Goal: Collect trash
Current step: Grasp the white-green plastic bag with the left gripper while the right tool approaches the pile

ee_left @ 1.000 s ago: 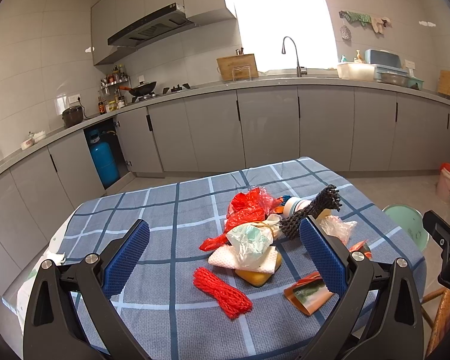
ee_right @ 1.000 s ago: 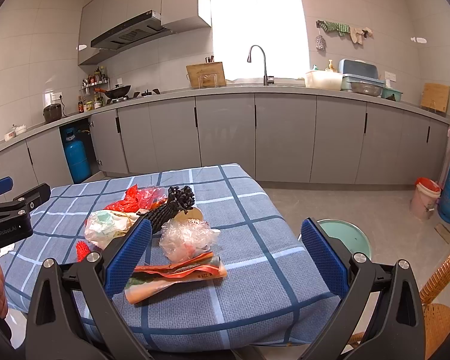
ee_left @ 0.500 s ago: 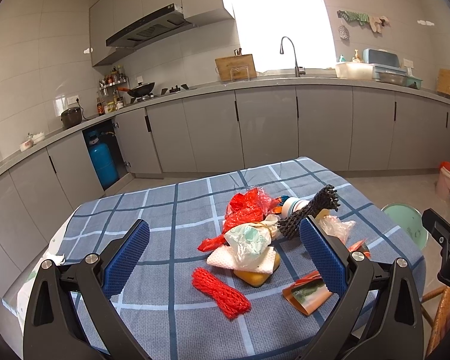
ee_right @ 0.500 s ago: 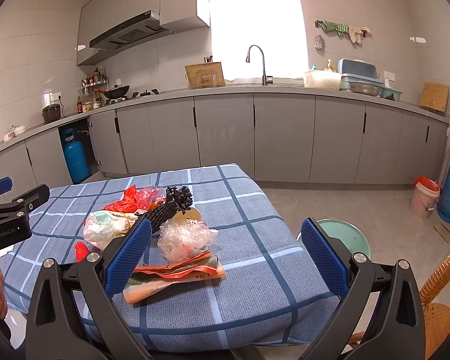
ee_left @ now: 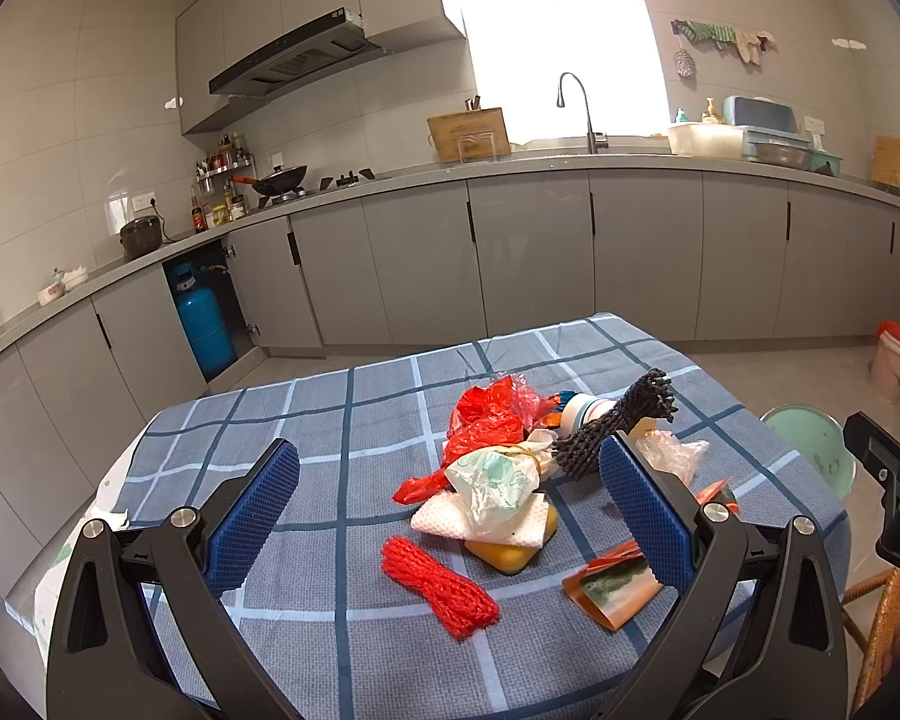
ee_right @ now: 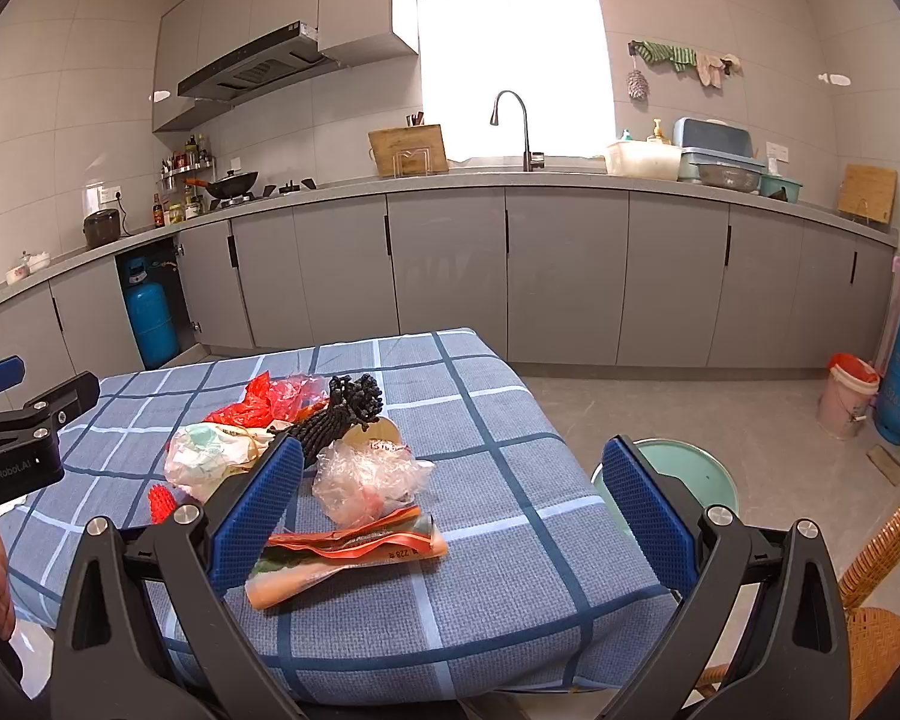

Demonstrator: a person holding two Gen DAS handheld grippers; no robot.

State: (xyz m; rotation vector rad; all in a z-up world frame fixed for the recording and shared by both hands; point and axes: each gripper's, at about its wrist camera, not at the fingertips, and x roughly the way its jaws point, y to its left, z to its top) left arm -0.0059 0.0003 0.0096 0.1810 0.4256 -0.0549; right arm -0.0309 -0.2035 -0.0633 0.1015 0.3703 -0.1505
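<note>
Trash pile [ee_left: 510, 480] on a table [ee_left: 306, 468] covered with a blue checked cloth, seen from 2 wrist cameras. Left claw [ee_left: 450, 516] is held above the near edge of the table with its 2 blue-padded fingers [ee_left: 252, 516] spread wide and nothing between them; right claw [ee_right: 450, 516] is likewise wide open and empty, poised over the table corner, and its dark body also shows at the right edge of the left view [ee_left: 894, 498]. Within the pile: a red net roll [ee_left: 438, 585] lies nearest the left claw, apart from the rest; a yellow sponge [ee_left: 513, 549] sits under a white paper towel [ee_left: 450, 519] and a crumpled pale plastic bag [ee_left: 498, 480]; red plastic wrap [ee_left: 486, 414] lies behind these; a black mesh bundle [ee_left: 612, 429] rests tilted across a paper cup [ee_left: 579, 411]. A clear plastic bag [ee_right: 366, 477] lies just beside the black bundle, and an orange snack packet [ee_right: 348, 555] lies flat in front of it, nearest the right claw. A pale green round bin [ee_right: 684, 477] stands on the floor beside the table, between the right claw's fingers in that view. A wicker chair [ee_right: 876, 588] stands at the lower right. Grey kitchen cabinets [ee_right: 564, 276] line the far wall.
</note>
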